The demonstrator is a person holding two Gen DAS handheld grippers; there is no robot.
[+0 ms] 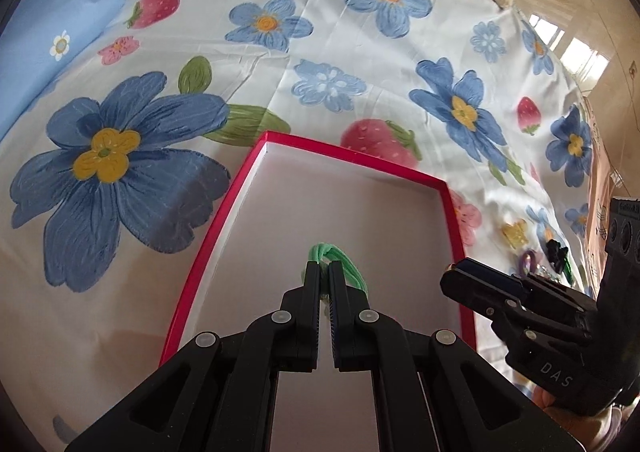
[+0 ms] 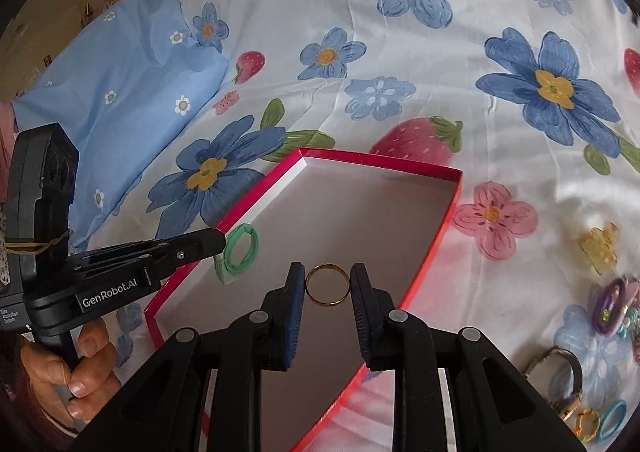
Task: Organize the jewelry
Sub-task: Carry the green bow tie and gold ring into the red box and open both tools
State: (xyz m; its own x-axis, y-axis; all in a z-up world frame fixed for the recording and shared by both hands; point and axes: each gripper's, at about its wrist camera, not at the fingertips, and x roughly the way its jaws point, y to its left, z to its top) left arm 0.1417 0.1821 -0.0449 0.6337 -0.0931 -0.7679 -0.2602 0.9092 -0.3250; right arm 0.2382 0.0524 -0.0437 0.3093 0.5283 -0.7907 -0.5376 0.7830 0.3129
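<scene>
A shallow red box (image 1: 218, 219) with a white inside lies on the flowered sheet; it also shows in the right wrist view (image 2: 448, 219). My left gripper (image 1: 324, 268) is shut on a green hair tie (image 1: 340, 256) and holds it over the box. The same hair tie (image 2: 240, 248) hangs from the left gripper (image 2: 222, 242) in the right wrist view. My right gripper (image 2: 328, 282) is shut on a gold ring (image 2: 327, 284), which sits between the fingertips above the box floor. In the left wrist view the right gripper (image 1: 452, 276) is at the box's right edge.
Loose pieces lie on the sheet to the right of the box: a yellow hair claw (image 2: 598, 248), a purple ring piece (image 2: 610, 306), a wristwatch (image 2: 560, 372), a blue hair tie (image 2: 612, 422). A blue pillow (image 2: 116, 99) lies at the far left.
</scene>
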